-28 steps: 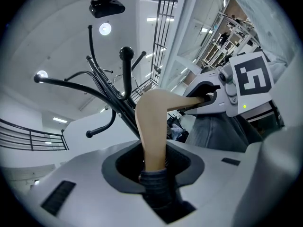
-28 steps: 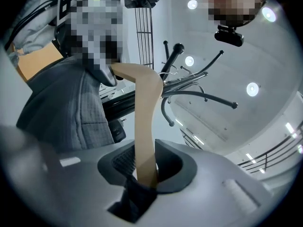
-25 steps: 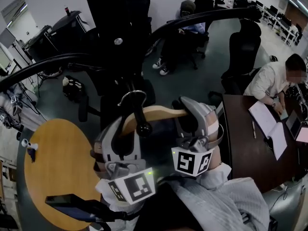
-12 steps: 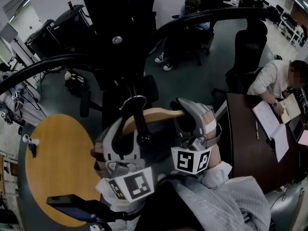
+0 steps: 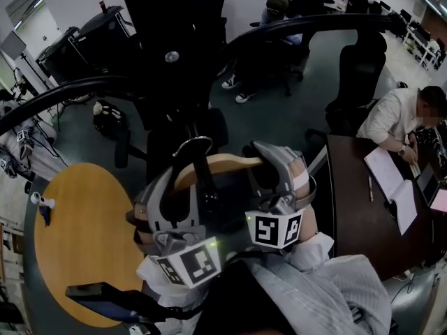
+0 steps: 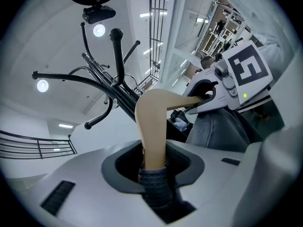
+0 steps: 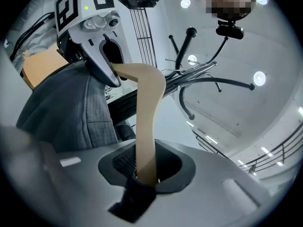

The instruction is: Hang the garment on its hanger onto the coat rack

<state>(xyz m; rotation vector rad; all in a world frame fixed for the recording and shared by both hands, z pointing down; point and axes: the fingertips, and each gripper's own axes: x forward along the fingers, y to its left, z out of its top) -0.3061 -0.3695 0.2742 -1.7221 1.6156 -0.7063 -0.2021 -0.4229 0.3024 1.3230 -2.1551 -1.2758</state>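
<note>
A pale wooden hanger (image 5: 223,163) carries a dark grey garment (image 7: 71,108) that hangs below it. Its metal hook (image 5: 193,144) curls round an upright peg of the black coat rack (image 5: 167,58). My left gripper (image 5: 174,190) is shut on the hanger's left arm (image 6: 151,126), with dark cloth (image 6: 156,188) beneath the wood. My right gripper (image 5: 276,169) holds the right arm (image 7: 147,122); its jaws have just been closing, with the wood between them. Each gripper view shows the other gripper, the right one (image 6: 208,96) and the left one (image 7: 102,60), across the hanger, with the rack's pegs (image 6: 116,79) behind.
A round wooden table (image 5: 84,236) lies at the lower left, with a dark flat device (image 5: 98,295) above its near edge. At the right stands a dark desk (image 5: 349,208) with papers, where a person (image 5: 398,114) sits. Black office chairs (image 5: 356,68) stand beyond the rack's long curved arms (image 5: 314,23).
Both grippers and the hanger have stayed almost in place by the rack's peg, the right end a touch lower. The person at the desk has shifted the papers.
</note>
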